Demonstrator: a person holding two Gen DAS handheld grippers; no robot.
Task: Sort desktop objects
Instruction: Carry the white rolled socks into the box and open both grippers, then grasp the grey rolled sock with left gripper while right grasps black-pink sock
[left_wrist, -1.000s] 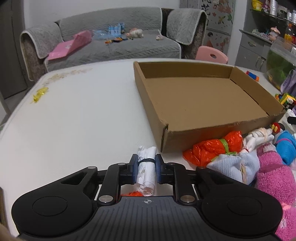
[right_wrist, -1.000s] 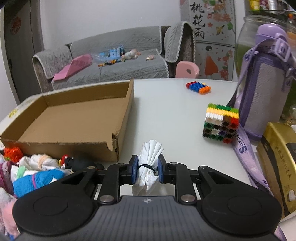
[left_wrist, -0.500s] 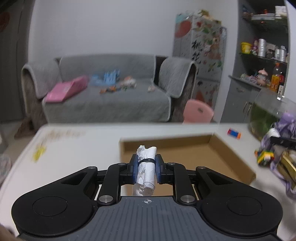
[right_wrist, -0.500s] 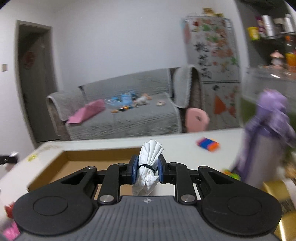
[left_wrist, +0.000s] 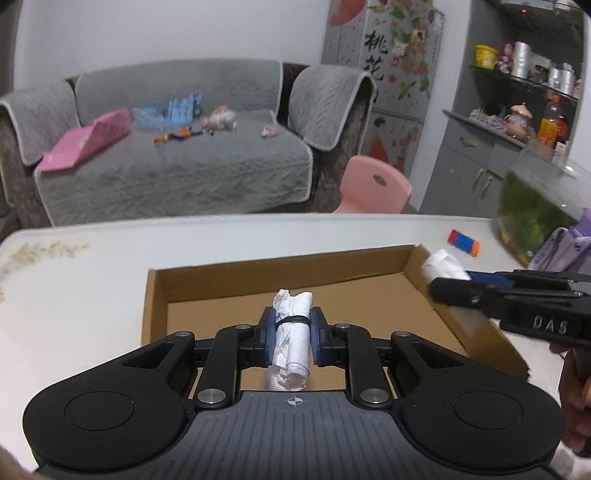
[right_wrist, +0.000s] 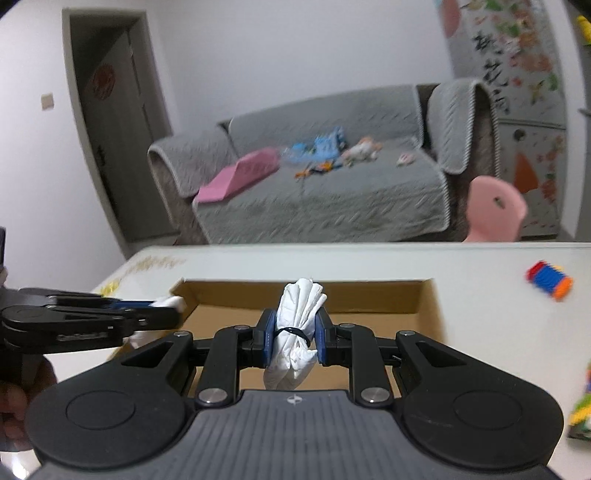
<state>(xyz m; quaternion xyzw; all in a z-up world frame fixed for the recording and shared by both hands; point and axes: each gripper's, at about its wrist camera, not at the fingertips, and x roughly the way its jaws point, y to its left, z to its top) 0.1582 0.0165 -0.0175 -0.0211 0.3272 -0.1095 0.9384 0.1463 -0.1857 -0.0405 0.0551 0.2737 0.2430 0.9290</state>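
My left gripper is shut on a white rolled cloth bundle tied with a black band, held above the near part of the open cardboard box. My right gripper is shut on a second white tied bundle, held above the same box. The right gripper also shows in the left wrist view over the box's right wall, with its bundle. The left gripper shows in the right wrist view at the box's left wall.
A small red, blue and orange block toy lies on the white table right of the box. A fish tank and purple bottle stand at the far right. A pink chair and grey sofa are beyond the table.
Both grippers have lifted their bundles off the table and moved them forward over the cardboard box. The pile of coloured cloths has dropped out of view.
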